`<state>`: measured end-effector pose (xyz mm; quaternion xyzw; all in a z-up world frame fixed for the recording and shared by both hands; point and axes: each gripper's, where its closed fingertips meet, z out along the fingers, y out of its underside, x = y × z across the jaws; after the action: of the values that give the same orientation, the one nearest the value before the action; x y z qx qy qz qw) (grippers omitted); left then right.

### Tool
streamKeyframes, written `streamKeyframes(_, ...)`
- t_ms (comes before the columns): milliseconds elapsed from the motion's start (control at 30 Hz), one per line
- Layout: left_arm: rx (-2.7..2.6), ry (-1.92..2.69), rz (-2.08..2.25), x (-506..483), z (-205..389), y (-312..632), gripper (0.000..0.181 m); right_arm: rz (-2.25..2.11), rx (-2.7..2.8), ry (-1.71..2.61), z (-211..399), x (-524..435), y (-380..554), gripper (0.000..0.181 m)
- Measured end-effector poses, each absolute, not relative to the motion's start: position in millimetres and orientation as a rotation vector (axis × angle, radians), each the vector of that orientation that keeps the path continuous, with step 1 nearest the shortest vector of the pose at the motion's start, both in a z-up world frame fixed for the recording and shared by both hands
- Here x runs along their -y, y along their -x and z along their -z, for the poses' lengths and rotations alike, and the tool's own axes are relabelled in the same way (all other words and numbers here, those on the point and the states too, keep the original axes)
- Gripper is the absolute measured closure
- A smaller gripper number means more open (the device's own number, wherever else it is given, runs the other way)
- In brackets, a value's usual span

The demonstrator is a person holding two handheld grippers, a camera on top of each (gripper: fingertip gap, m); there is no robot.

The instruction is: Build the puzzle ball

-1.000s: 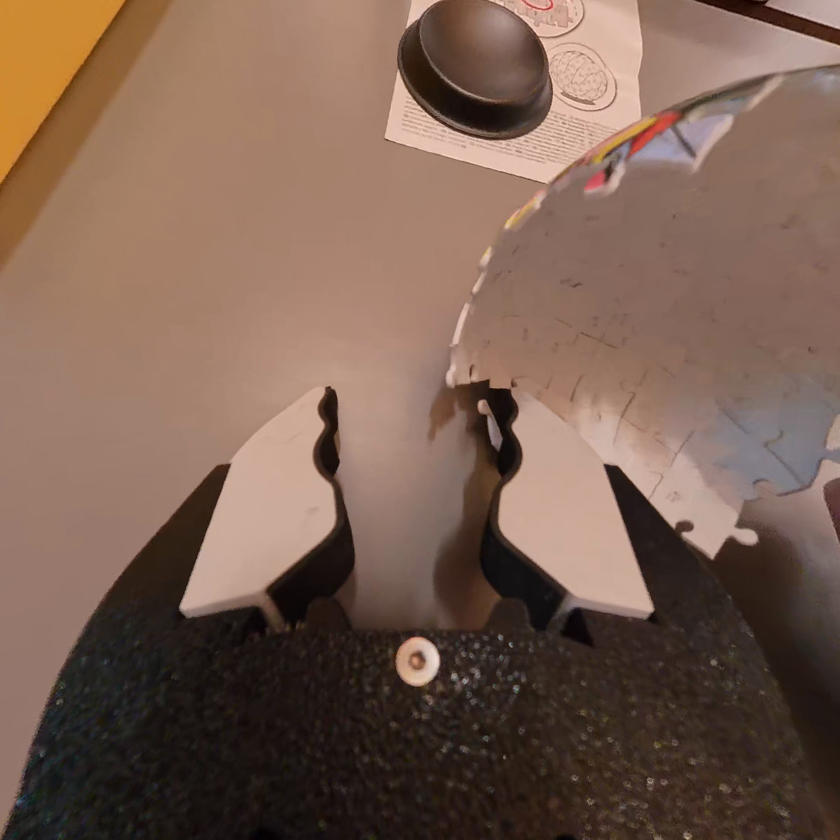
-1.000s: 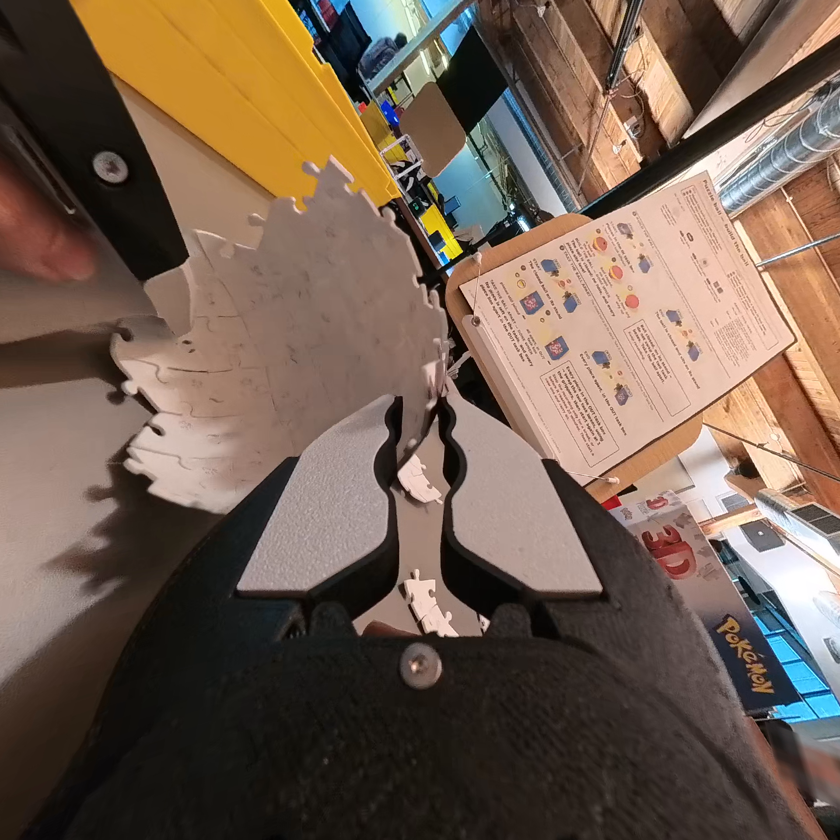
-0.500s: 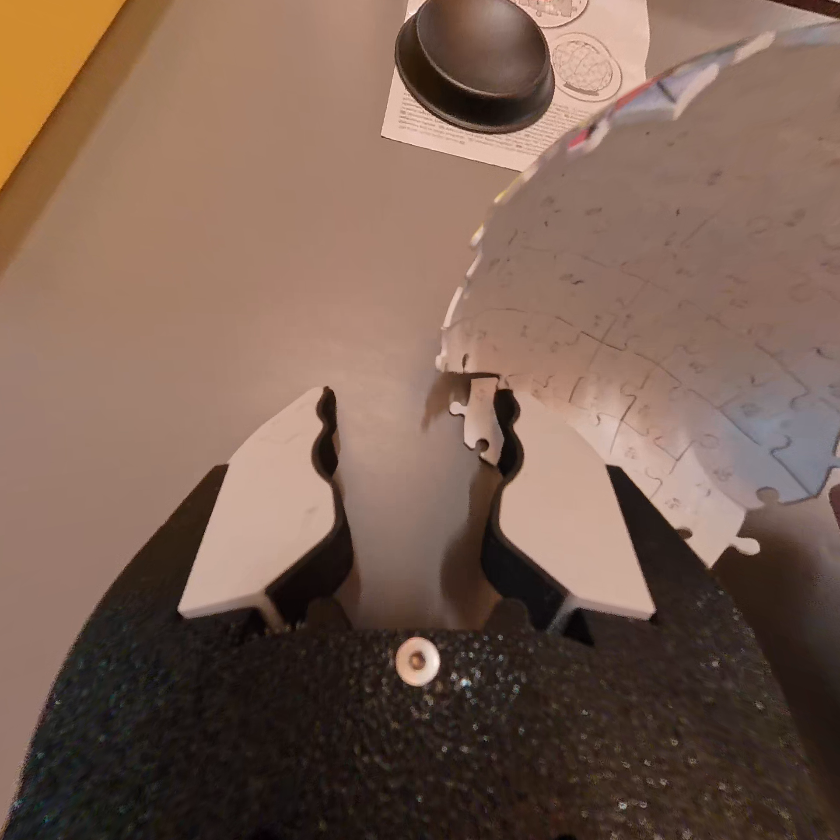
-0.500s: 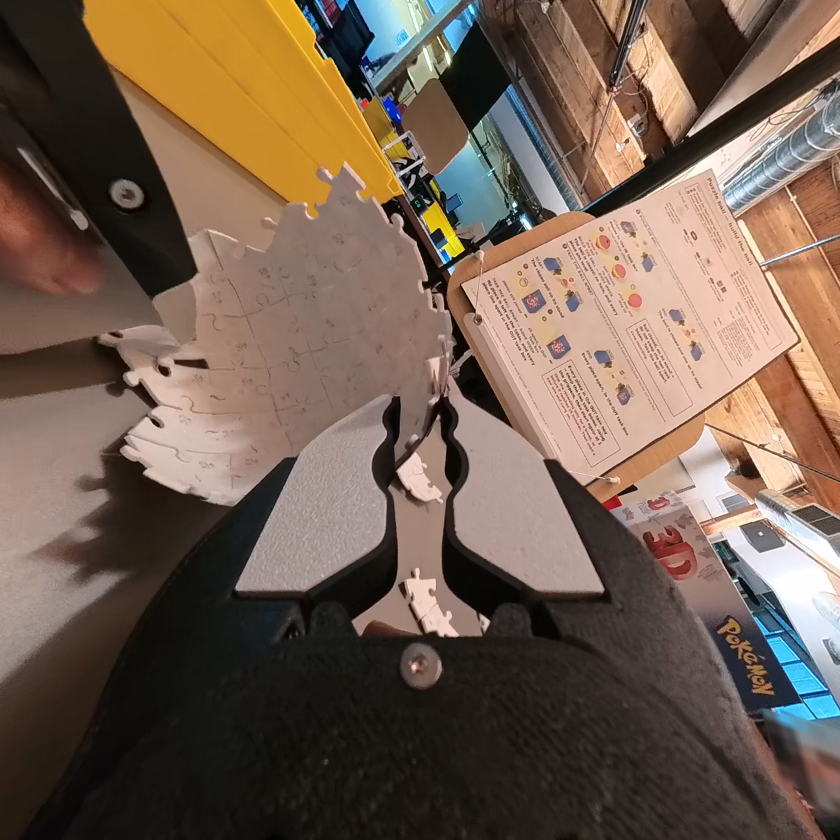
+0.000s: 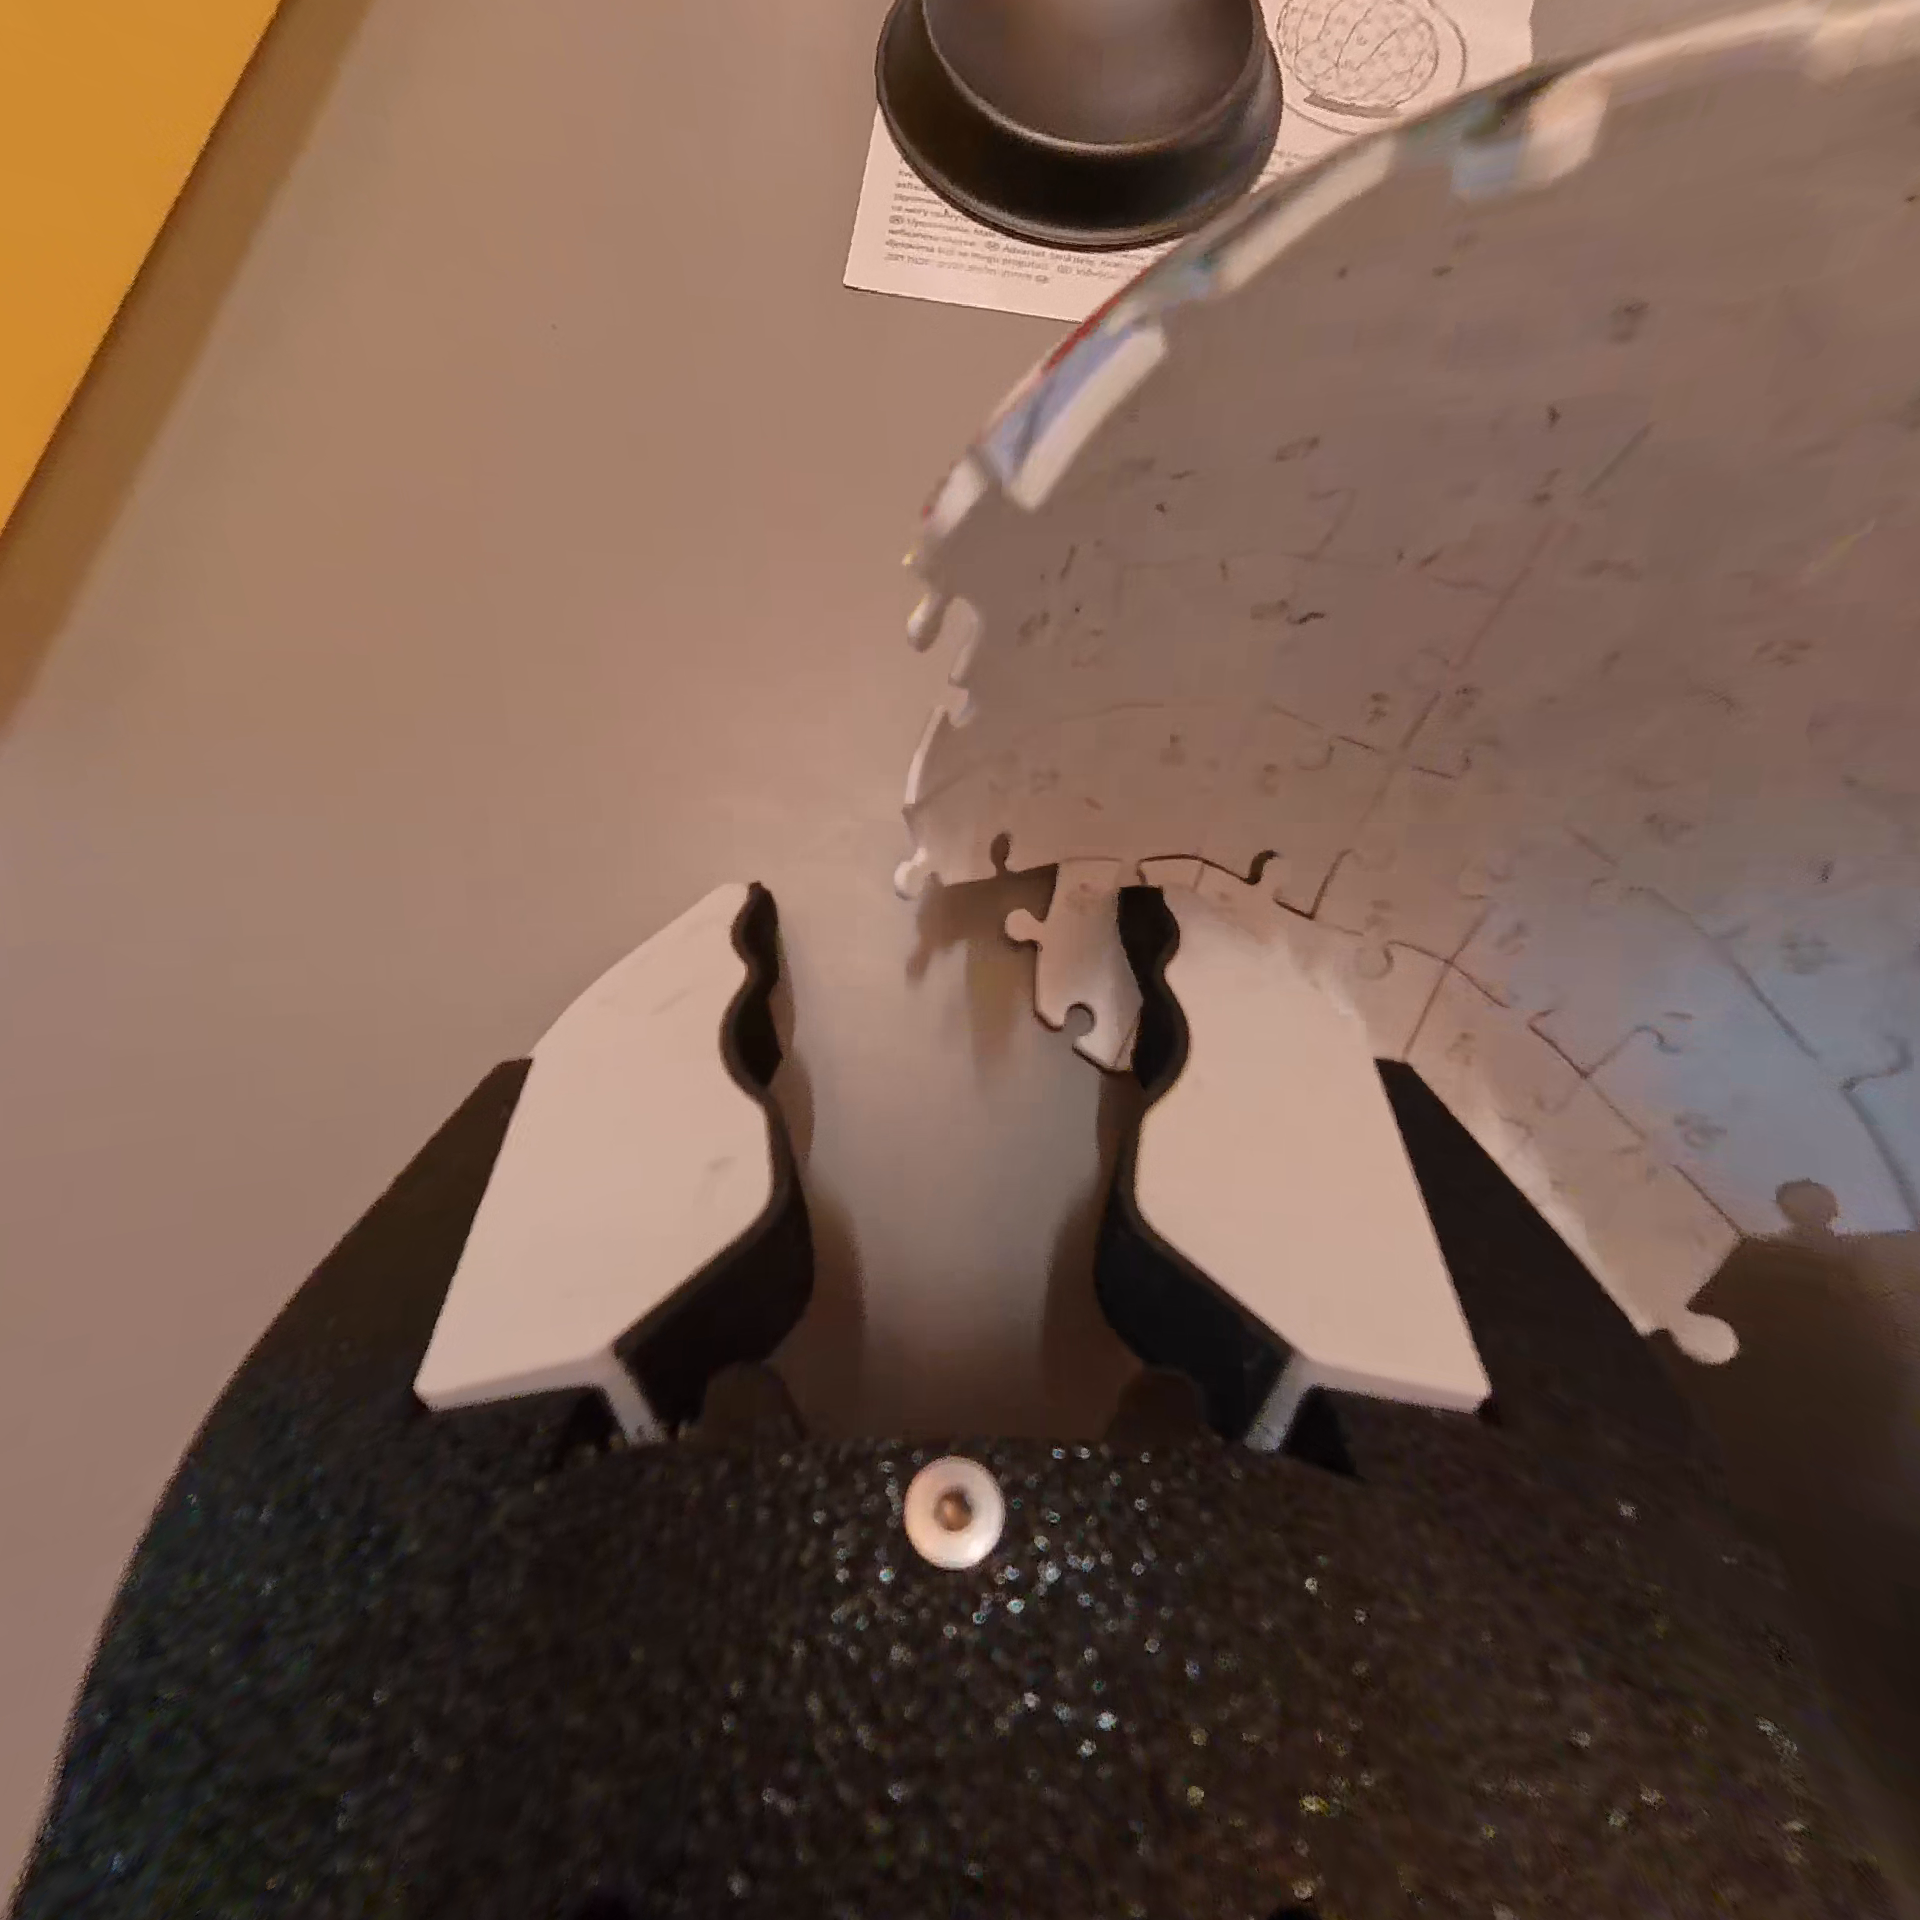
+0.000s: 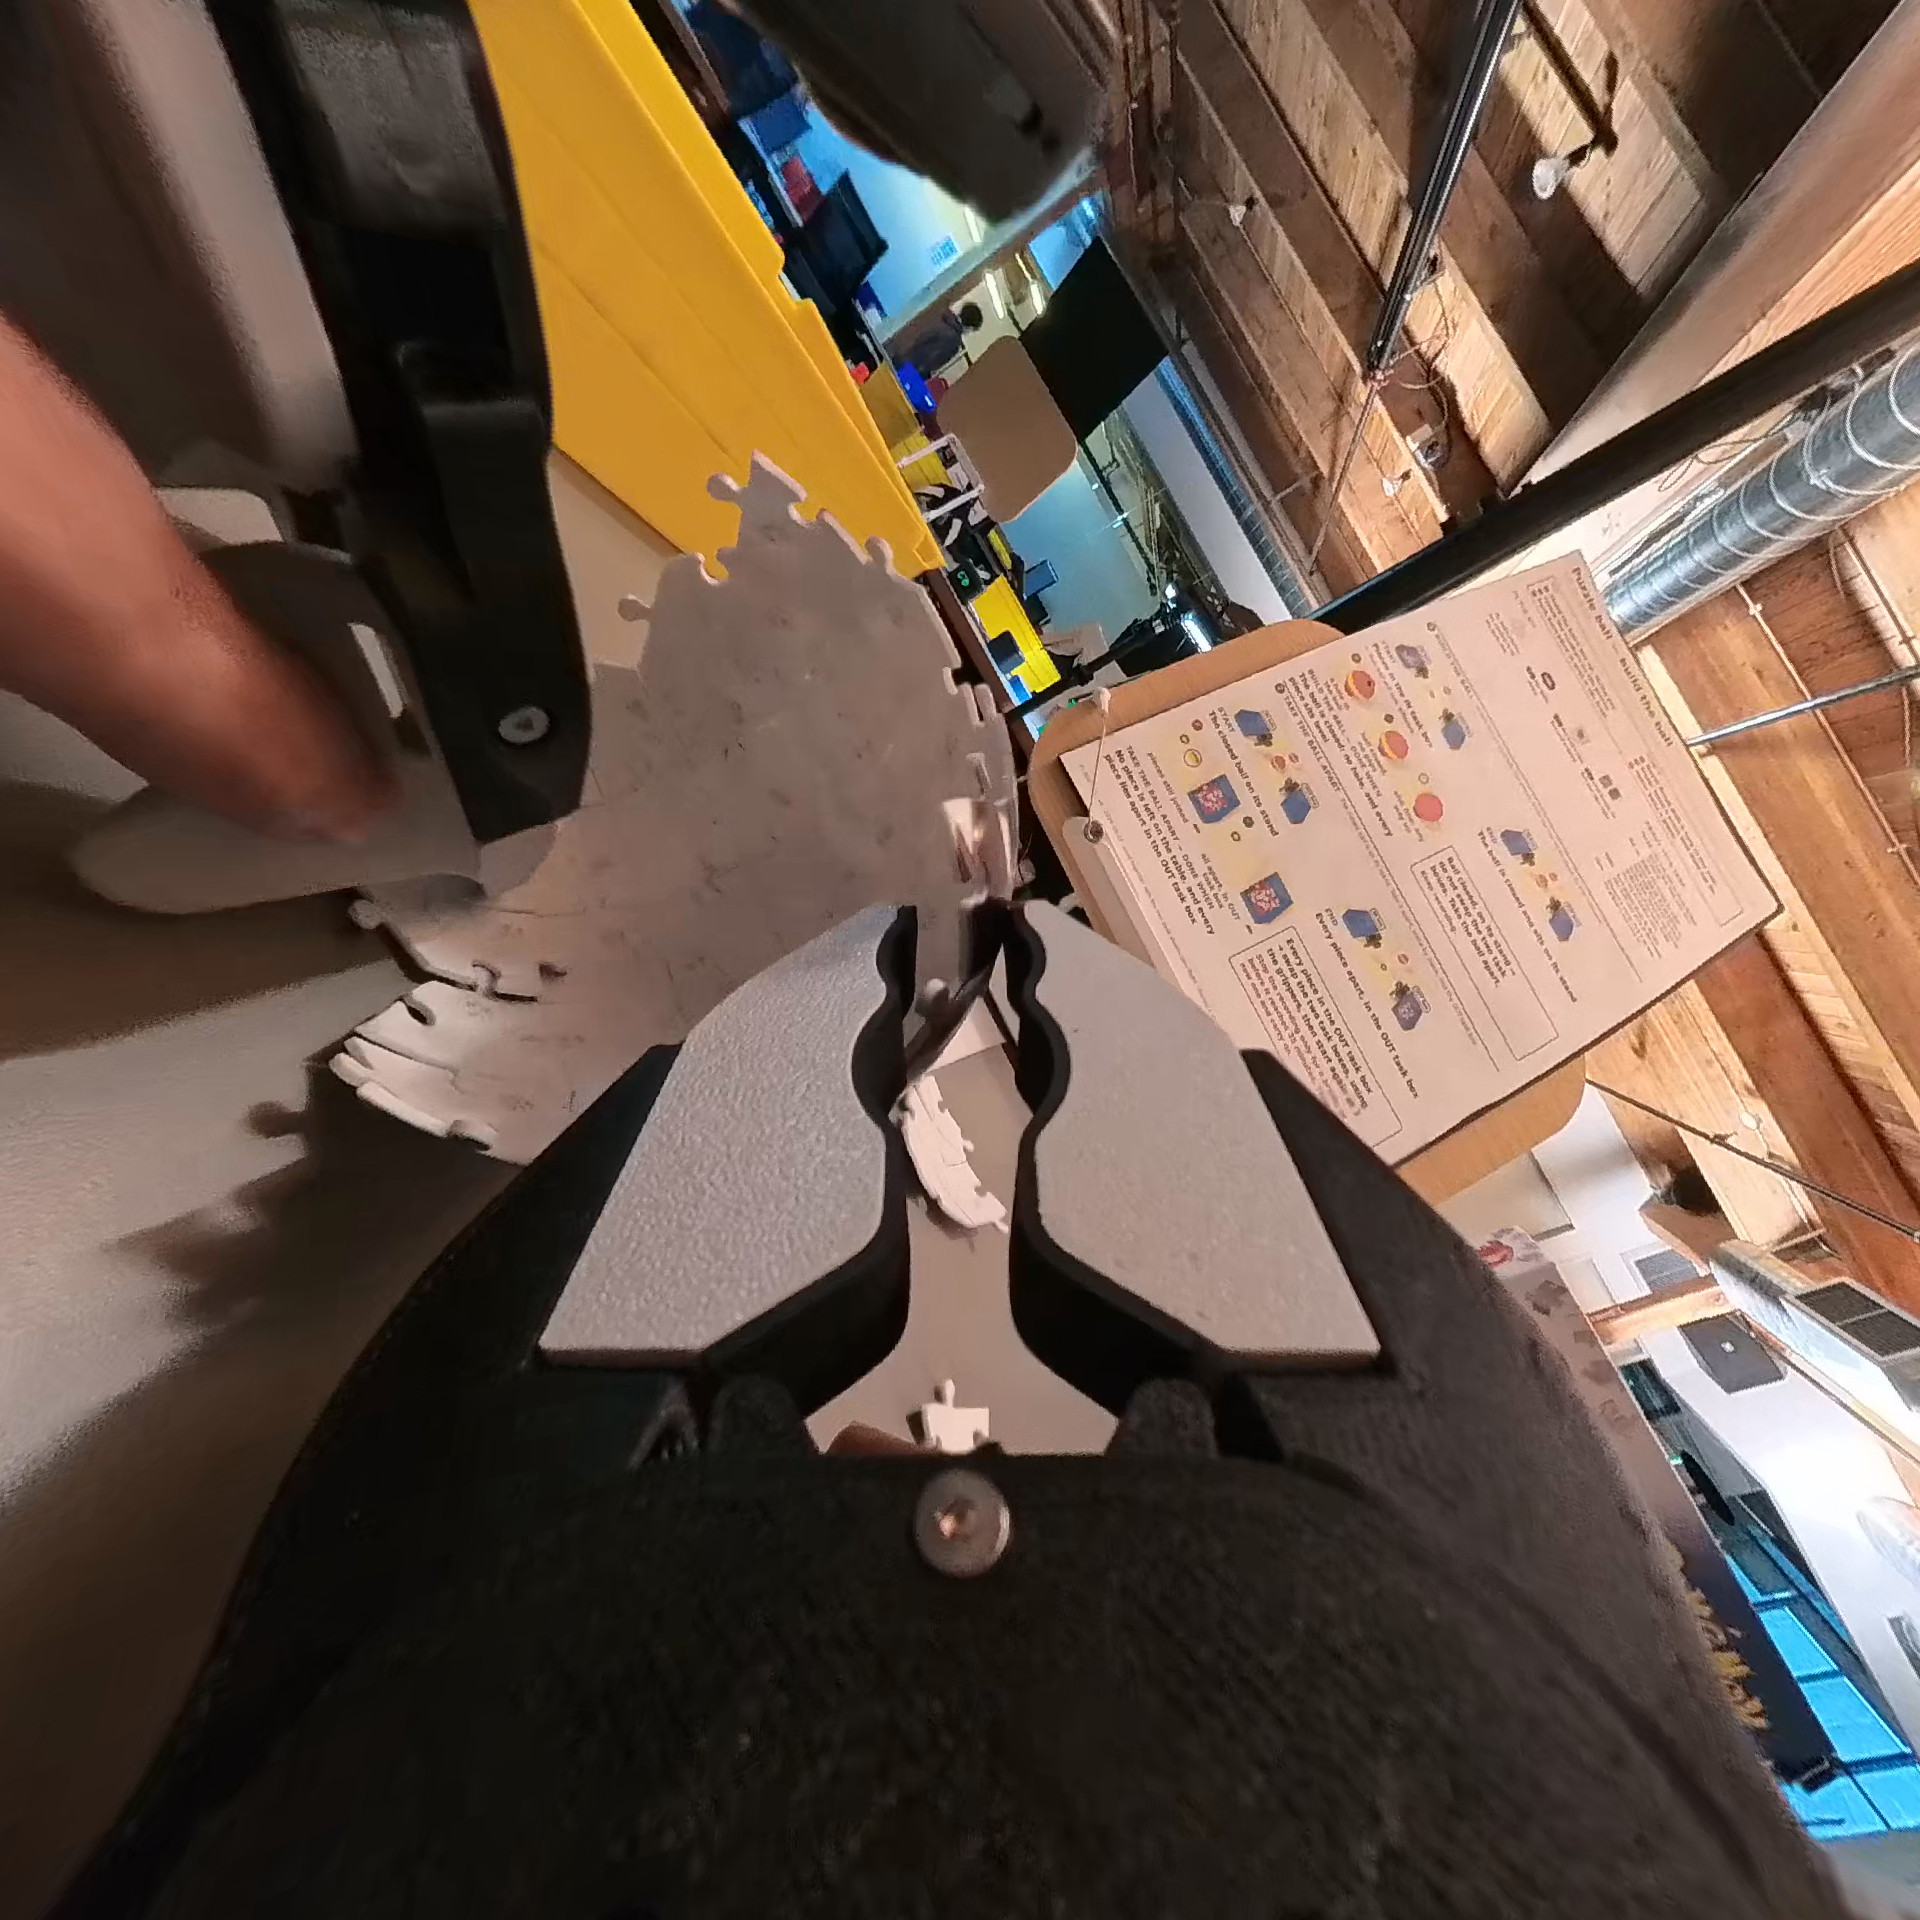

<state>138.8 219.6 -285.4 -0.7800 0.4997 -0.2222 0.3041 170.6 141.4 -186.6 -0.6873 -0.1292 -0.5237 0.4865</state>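
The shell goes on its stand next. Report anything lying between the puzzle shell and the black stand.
Nothing visible does. Only bare grey table lies between the puzzle shell and the black stand, which sits on a paper sheet.

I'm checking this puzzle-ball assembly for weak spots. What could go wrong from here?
The right gripper pinches only the rim of the curved shell, so it could twist or slip. The left gripper is open, with a single piece against just one finger; that piece may drop. Pressing there might pop neighbouring joints apart.

stand [image 5: 1075,114] on sheet [image 5: 997,265], shell [image 5: 1455,675] nr front
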Motion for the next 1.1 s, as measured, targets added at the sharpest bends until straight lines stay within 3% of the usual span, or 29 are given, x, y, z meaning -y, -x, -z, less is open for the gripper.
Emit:
streamKeyframes(100, -1.336, 2.058, 0.600, -216, 285, -141, 0.124, 1.275, 0.315, 1.672, 187, -142, -171, 0.165)
streamKeyframes(300, -1.254, 2.094, 0.748, -215, 278, -142, 0.108, 1.271, 0.310, 1.671, 186, -141, -171, 0.165)
streamKeyframes(400, -1.134, 2.128, 0.845, -224, 272, -138, 0.113, 1.271, 0.309, 1.672, 186, -141, -172, 0.165)
streamKeyframes(800, -1.282, 2.089, 0.590, -223, 285, -139, 0.111, 1.271, 0.317, 1.665, 186, -142, -170, 0.165)
streamKeyframes(933, -1.319, 2.065, 0.597, -217, 285, -143, 0.125, 1.269, 0.322, 1.663, 186, -142, -169, 0.165)
streamKeyframes(1100, -1.316, 2.065, 0.608, -216, 284, -144, 0.126, 1.267, 0.317, 1.663, 186, -142, -170, 0.165)
